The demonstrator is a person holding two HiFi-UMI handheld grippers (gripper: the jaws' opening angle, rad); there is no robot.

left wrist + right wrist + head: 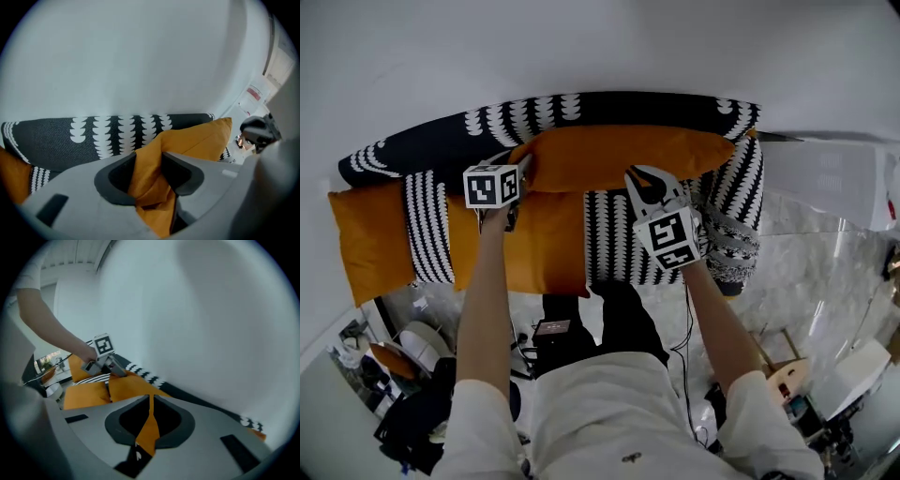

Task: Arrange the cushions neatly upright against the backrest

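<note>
Holding the cushion [619, 155] up along the backrest [487, 120].
My right gripper [150, 420] has its jaws pinched on a thin edge, and my left gripper [149, 171] clamps a thick fold loosely. If that fold slips, the cushion may sag onto the seat [614, 234].

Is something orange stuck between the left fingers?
Yes, a fold of the orange cushion fills the gap between the left gripper's fingers in the left gripper view.

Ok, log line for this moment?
left gripper: shut on upper orange cushion, left corner | right gripper: shut on its lower edge | cushion: lying along backrest
</note>
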